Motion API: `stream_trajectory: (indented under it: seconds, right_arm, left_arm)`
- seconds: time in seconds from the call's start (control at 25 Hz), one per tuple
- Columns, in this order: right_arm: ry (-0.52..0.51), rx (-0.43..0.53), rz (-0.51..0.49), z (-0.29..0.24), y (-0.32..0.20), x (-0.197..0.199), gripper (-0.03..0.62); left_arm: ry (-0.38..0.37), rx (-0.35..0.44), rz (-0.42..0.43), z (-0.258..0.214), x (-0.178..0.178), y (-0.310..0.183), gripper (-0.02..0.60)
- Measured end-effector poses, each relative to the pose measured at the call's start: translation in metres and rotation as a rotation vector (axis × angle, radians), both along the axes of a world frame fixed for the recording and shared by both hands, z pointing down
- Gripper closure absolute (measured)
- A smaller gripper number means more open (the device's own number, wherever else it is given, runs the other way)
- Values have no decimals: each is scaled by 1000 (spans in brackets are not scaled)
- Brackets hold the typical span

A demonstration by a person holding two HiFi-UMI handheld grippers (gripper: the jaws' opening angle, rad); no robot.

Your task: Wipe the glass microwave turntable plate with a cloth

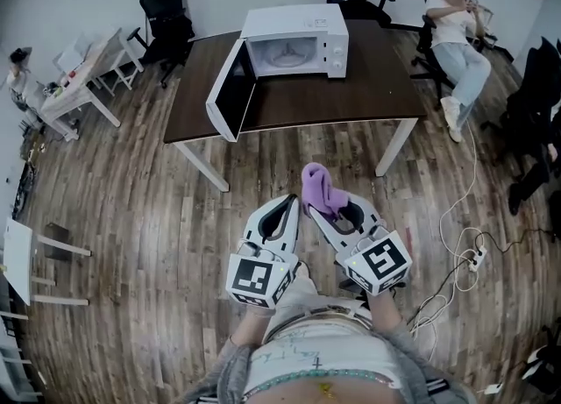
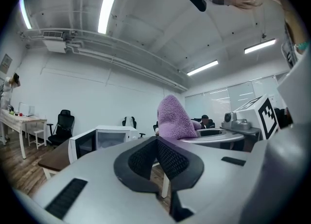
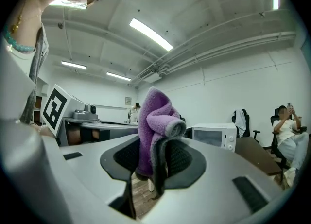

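1. Right gripper (image 3: 151,162): its jaws are clamping a purple cloth (image 3: 154,121). The folded wad is standing up above the pads, which is leaving loose fabric free for wiping.
2. Left gripper (image 2: 156,156): its jaws are sitting fully together with nothing between them. It is probably being kept free to steady or lift the plate.
3. Both grippers are pointing level, side by side and just apart, over the wooden floor (image 1: 131,209). They are sitting well short of the bench (image 1: 377,87).
4. Microwave (image 1: 302,25): it is standing toward the bench's far edge, about midway along. Its door (image 1: 230,87) is hanging open toward the near left corner, so the cavity is facing the grippers.
5. Glass turntable plate (image 1: 287,58): it is lying inside the cavity, apart from both grippers. Judged from this, wiping is not yet under way and the approach is the step in hand.
6. Seated person (image 1: 456,34): sitting beyond the bench's far right corner, clear of the path.
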State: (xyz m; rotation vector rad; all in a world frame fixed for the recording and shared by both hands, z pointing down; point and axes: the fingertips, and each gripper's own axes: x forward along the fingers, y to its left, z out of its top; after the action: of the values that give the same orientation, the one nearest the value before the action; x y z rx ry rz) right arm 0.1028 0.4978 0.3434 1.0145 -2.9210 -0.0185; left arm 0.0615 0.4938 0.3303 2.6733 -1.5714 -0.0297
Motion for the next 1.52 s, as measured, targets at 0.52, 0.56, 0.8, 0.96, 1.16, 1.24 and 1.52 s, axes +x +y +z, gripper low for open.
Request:
stream_trajectory:
  seconds: [0.52,0.56,0.8,0.96,1.16,1.24,1.52]
  right_arm:
    - [55,-24,50,13,-98,-78,462]
    - [57,-27,55,13,-103,-80,462]
    - [72,-30,67,12,-133,-94,462]
    - [95,-28,35,17,-151,-108,462]
    - [95,-46,7,16,-180,-120,462]
    - [95,-43,-14,13,-194,-125,462]
    - [96,-51,-48,18,-247,-116,462]
  left_arm:
    - [-4,-33,26,10,-83,-94,577]
    - [-1,-32,30,9,-85,-99,577]
    - [8,-27,25,5,-98,-128,577]
    - [23,-43,-15,11,-115,-146,577]
    - [33,-74,-73,17,-130,-169,577]
    - [36,-78,-92,17,-134,-180,577]
    - [42,-83,-131,18,-130,-229,577]
